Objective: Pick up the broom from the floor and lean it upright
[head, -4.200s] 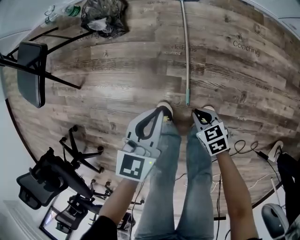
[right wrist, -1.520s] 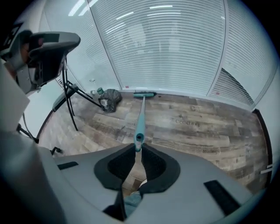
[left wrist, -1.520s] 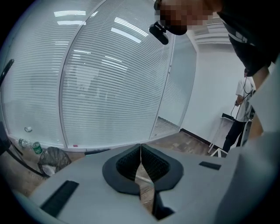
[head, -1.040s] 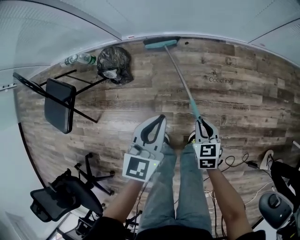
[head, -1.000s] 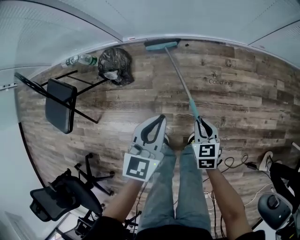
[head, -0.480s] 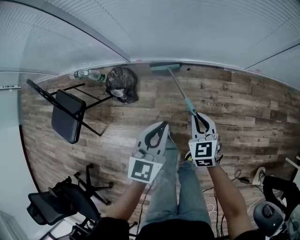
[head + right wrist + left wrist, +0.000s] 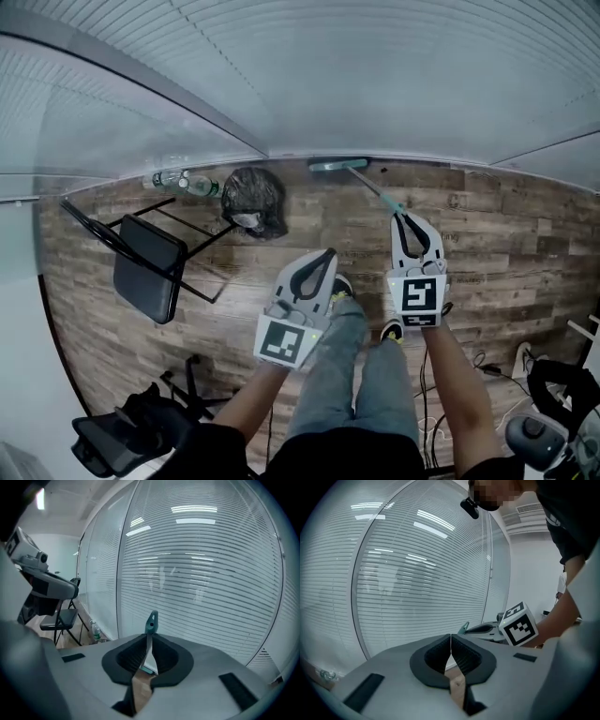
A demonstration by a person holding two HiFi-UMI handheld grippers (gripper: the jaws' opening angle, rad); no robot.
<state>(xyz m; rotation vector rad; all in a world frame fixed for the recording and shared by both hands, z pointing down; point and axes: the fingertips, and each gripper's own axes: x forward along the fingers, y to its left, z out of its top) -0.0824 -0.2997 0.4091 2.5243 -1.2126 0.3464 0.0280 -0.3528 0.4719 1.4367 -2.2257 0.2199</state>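
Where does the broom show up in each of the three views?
Head view: broom runs from the wall's foot to the right gripper, upper centre.
Left gripper view: only its teal handle end, centre, beside the right gripper.
Right gripper view: handle clamped between the jaws, centre.
Shared landmark: the slatted wall.

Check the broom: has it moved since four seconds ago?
Yes. The broom's handle end has risen off the floor in the right gripper, tilting toward the wall, head at its base.
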